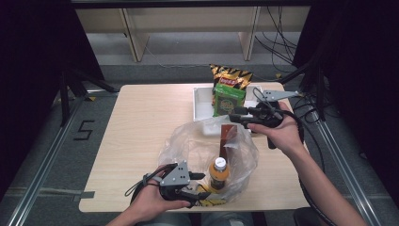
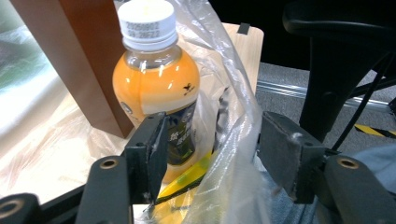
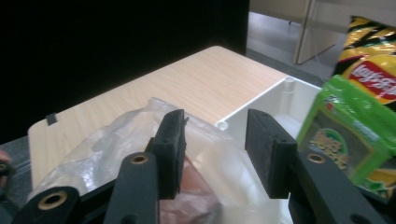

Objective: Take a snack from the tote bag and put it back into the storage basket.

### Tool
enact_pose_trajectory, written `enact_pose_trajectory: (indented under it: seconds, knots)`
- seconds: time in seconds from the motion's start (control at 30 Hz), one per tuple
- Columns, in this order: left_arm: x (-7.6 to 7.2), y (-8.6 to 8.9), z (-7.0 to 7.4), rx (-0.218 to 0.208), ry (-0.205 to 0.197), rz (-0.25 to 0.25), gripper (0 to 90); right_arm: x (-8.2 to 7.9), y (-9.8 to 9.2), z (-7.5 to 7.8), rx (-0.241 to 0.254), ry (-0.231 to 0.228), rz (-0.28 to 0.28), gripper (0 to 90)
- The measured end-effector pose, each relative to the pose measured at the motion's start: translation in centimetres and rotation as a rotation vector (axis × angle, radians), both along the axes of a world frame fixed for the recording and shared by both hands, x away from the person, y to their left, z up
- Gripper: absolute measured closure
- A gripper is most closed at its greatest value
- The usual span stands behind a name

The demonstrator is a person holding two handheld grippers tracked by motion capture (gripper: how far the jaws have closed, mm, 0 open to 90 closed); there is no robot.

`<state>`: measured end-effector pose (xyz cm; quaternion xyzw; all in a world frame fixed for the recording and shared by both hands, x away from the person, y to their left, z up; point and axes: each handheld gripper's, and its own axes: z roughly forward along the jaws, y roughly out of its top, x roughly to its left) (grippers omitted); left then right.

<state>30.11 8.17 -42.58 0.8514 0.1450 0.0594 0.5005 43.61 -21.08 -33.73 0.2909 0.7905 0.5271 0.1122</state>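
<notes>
The clear plastic bag (image 1: 207, 146) lay on the table (image 1: 141, 122), just in front of the white tray (image 1: 202, 101). An orange drink bottle (image 1: 219, 173) and a brown box (image 1: 229, 137) stood inside the bag. The left gripper (image 1: 197, 184) sat at the bag's near edge, jaws spread with loose film between them. The right gripper (image 1: 235, 116) hovered over the bag's far edge, jaws apart and empty

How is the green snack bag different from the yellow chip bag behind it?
The green snack bag is green and looks smaller; the yellow chip bag is yellow with black stripes and a red logo. The green snack bag stands in front and covers the yellow chip bag's lower part. Both stand upright in the white bin.
</notes>
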Motion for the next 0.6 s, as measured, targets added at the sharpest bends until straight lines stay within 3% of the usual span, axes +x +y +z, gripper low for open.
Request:
enact_pose_trajectory:
  seconds: [0.23, 0.33, 0.37, 0.4, 0.47, 0.5, 0.53, 0.6]
  knots:
    - [0.6, 0.4, -0.1, -0.007, -0.002, 0.037, 42.3, -0.3, 1.2, -0.5, -0.034, 0.052, 0.065, 52.7]
    - [1.0, 0.8, 0.0, -0.016, -0.007, 0.050, 41.2, -0.2, 1.5, -0.7, -0.038, 0.035, 0.074, 49.2]
    - [1.1, 0.8, 0.0, -0.020, -0.006, 0.059, 40.8, -0.3, 1.6, -0.6, -0.044, 0.049, 0.063, 47.8]
    - [1.1, 0.9, -0.1, -0.024, 0.000, 0.064, 40.8, -0.1, 1.7, -0.6, -0.047, 0.017, 0.062, 46.8]
    - [1.3, 1.0, -0.2, -0.020, 0.001, 0.074, 40.9, -0.1, 1.8, -0.3, -0.061, 0.037, 0.068, 45.9]
    - [1.4, 1.0, -0.2, -0.017, -0.012, 0.063, 41.1, 0.1, 2.0, -0.2, -0.060, 0.016, 0.082, 45.9]
    - [1.3, 1.0, -0.3, -0.023, 0.004, 0.078, 41.2, 0.0, 2.1, 0.0, -0.053, 0.032, 0.078, 45.7]
    - [1.4, 1.1, -0.4, -0.015, 0.001, 0.077, 41.5, 0.2, 2.3, 0.3, -0.087, 0.020, 0.084, 44.6]
